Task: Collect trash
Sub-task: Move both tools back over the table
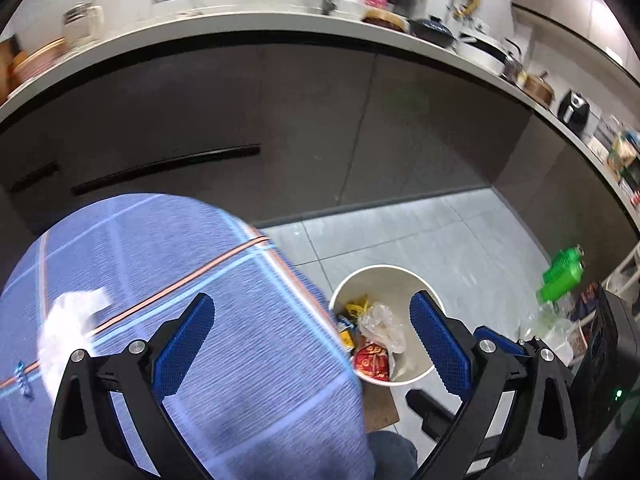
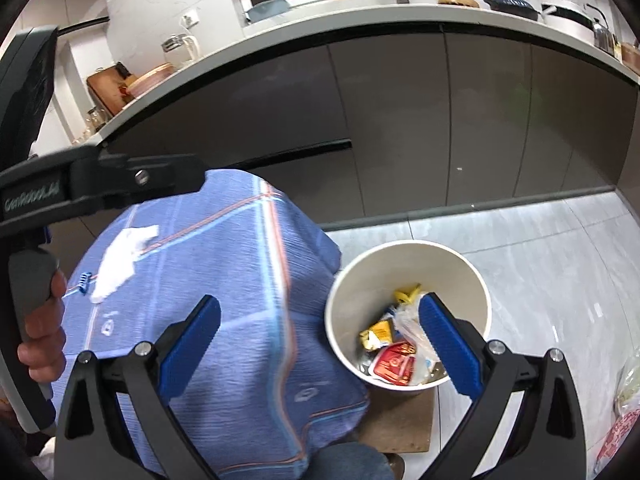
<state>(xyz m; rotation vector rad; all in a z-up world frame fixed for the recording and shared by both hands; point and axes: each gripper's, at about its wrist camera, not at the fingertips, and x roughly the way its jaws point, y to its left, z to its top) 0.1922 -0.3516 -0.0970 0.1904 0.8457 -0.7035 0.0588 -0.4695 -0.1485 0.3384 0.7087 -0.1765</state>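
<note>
A white round trash bin (image 1: 416, 376) (image 2: 352, 280) stands on the floor beside a table with a blue cloth (image 1: 208, 280) (image 2: 224, 264). Inside lie wrappers: a red packet (image 1: 372, 362) (image 2: 394, 364), a yellow one (image 2: 378, 332) and clear plastic (image 1: 380, 326). A crumpled white tissue (image 1: 68, 320) (image 2: 120, 256) and a small blue clip (image 1: 22, 380) (image 2: 84, 282) lie on the cloth. My left gripper (image 1: 312, 344) is open and empty, above the table's edge and the bin. My right gripper (image 2: 320, 344) is open and empty, likewise. The left gripper's body (image 2: 80, 184) shows in the right wrist view.
Dark kitchen cabinets (image 1: 320, 120) (image 2: 440, 120) with a cluttered white counter (image 1: 280, 24) (image 2: 400, 8) run behind. Grey tiled floor (image 1: 440, 248) (image 2: 540, 260). A green bottle (image 1: 562, 272) stands at the right. A brown board (image 2: 400, 420) lies under the bin. A bag (image 2: 624, 400) lies at right.
</note>
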